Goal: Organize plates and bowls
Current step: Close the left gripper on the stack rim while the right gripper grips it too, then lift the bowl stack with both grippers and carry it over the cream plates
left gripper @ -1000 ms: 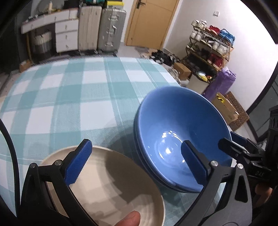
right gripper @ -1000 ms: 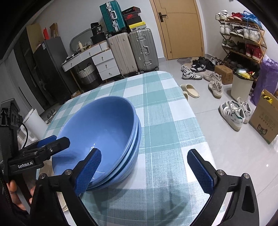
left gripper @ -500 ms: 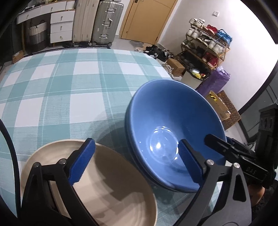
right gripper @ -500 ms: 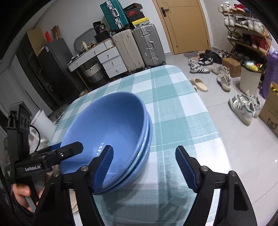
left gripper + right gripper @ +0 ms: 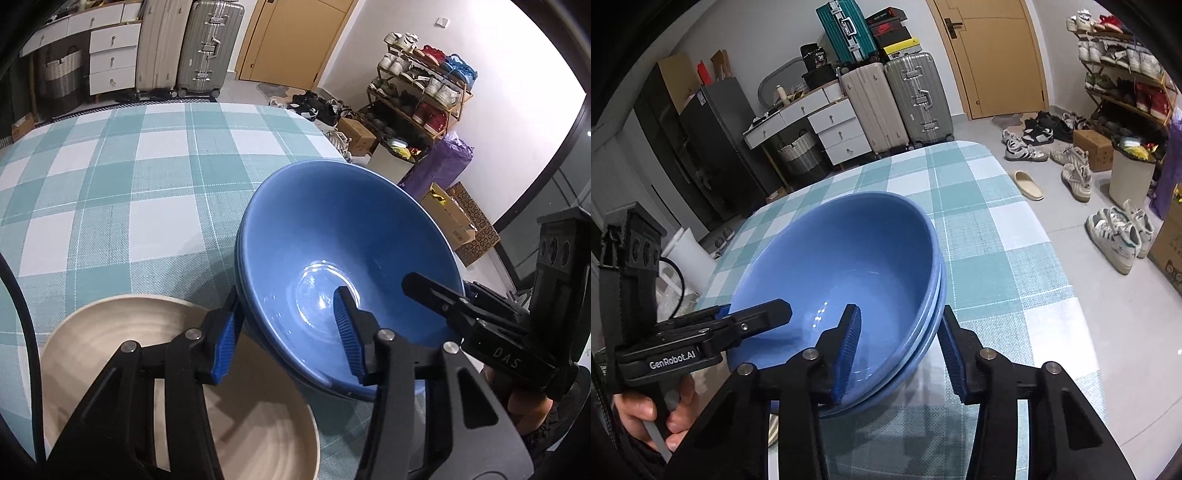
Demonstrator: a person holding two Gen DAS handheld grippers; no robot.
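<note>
A stack of blue bowls (image 5: 343, 240) stands on the checked tablecloth; it also shows in the right wrist view (image 5: 846, 254). My left gripper (image 5: 288, 332) straddles the stack's near rim, one finger inside the bowl and one outside, jaws closed on the wall. My right gripper (image 5: 899, 350) straddles the opposite rim the same way, closed on the wall. A beige plate (image 5: 122, 332) lies on the cloth beside the stack, under my left gripper.
The table (image 5: 110, 184) carries a teal-and-white checked cloth. Its right edge (image 5: 1052, 258) drops to a floor with shoes. Suitcases (image 5: 897, 103), drawers and a shoe rack (image 5: 421, 92) stand beyond the table.
Both grippers moved in onto the blue bowl stack and closed from wide open onto its rim on opposite sides.
</note>
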